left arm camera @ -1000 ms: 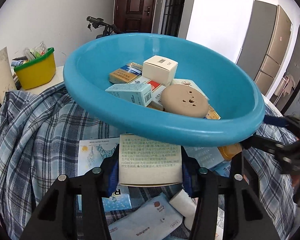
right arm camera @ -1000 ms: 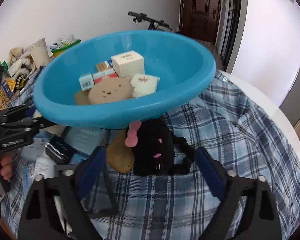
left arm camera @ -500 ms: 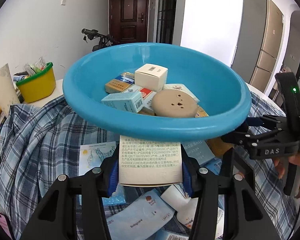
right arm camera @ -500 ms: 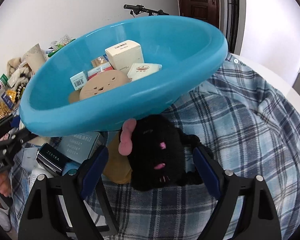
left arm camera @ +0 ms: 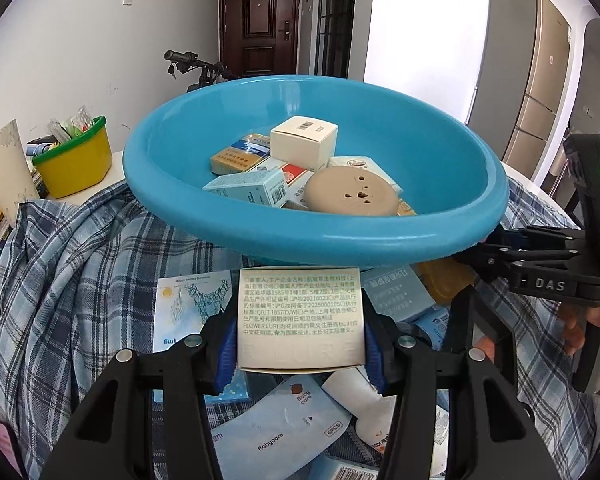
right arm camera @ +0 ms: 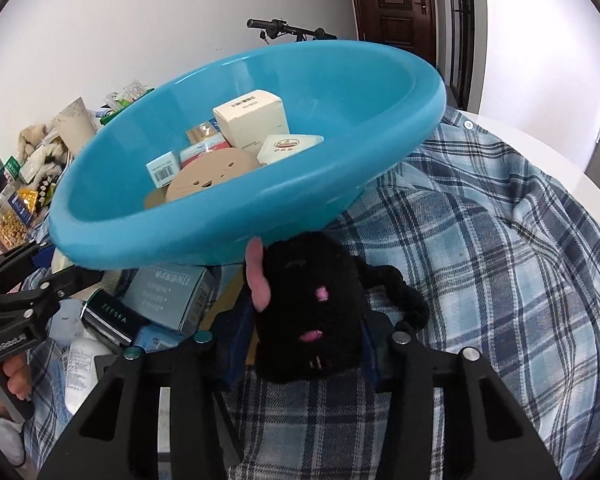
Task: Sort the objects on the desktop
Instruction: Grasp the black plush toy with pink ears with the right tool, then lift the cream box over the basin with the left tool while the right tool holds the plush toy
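Note:
A blue basin (left arm camera: pixel 440 152) holds several small boxes and a tan round disc (left arm camera: pixel 350 196); it also shows in the right wrist view (right arm camera: pixel 340 92), resting tilted on the clutter. My left gripper (left arm camera: pixel 300 340) is shut on a cream box with printed text (left arm camera: pixel 300 316), held just below the basin's near rim. My right gripper (right arm camera: pixel 296 344) is shut on a black plush toy with pink ears (right arm camera: pixel 308 304), just under the basin's rim. The right gripper also shows at the right of the left wrist view (left arm camera: pixel 540 264).
A blue plaid cloth (right arm camera: pixel 480 260) covers the table. Boxes and packets (left arm camera: pixel 284 432) lie under and before the basin, among them a dark ZEESEA box (right arm camera: pixel 112 320). A yellow tub (left arm camera: pixel 74 160) stands back left. Snack packs (right arm camera: pixel 8 208) crowd the left edge.
My right gripper has closed its jaws onto the black plush toy and lifted it toward the basin. My left gripper has kept the cream box and drawn back slightly.

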The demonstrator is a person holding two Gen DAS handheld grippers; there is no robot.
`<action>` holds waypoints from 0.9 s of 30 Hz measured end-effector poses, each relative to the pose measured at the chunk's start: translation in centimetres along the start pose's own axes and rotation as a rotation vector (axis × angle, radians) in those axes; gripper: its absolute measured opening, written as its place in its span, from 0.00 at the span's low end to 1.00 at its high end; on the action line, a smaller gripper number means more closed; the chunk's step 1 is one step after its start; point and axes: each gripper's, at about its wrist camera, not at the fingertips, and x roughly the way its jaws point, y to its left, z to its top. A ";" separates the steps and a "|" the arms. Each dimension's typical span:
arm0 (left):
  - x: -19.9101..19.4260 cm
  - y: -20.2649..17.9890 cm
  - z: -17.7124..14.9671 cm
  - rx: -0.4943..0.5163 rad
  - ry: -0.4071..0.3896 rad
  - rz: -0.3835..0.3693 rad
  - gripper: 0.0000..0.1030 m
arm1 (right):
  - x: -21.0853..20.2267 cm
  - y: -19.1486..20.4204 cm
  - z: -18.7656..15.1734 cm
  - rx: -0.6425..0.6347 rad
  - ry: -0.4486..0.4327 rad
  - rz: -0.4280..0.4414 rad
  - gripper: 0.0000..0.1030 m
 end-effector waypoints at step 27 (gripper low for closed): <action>-5.6 -0.3 -0.7 -0.024 -0.066 0.069 0.52 | -0.9 0.0 -1.1 0.007 -0.026 0.010 0.42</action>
